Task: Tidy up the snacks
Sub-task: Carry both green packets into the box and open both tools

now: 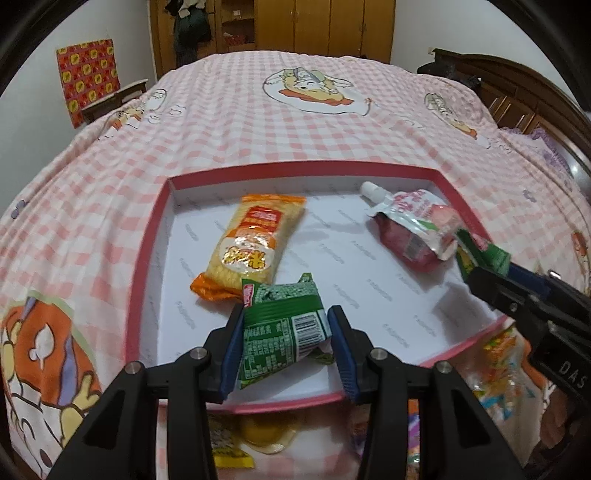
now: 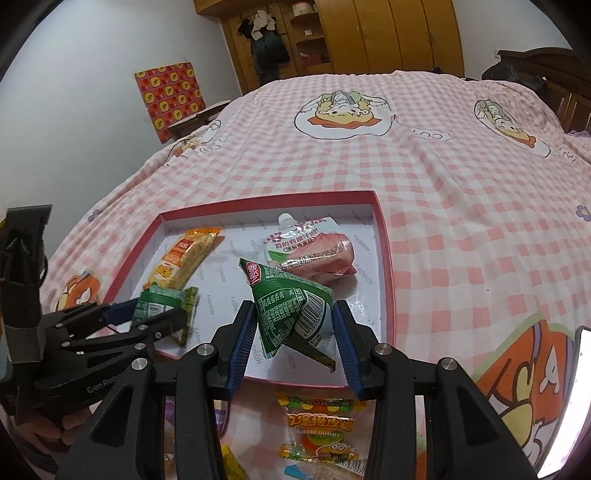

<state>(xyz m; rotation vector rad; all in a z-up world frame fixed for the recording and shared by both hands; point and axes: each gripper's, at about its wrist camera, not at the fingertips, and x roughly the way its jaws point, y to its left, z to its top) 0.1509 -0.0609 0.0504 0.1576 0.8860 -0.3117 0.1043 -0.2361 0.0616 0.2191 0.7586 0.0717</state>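
On a pink-checked bed (image 1: 295, 129) before wooden wardrobes (image 1: 325, 26), a green packet is gripped in each claw, left (image 1: 286, 341) and right (image 2: 293, 334), over a red-rimmed tray (image 1: 147, 236).

A pink-and-white checked bedspread (image 1: 295, 125) printed with orange cartoon figures. A white tray (image 1: 147, 236) with a pink-red rim. An orange and yellow snack packet (image 1: 251, 247). A pink and silver spouted pouch (image 1: 413, 229). Two green packets, one (image 1: 280, 328) and another (image 2: 295, 310), each between blue pads on black fingers.
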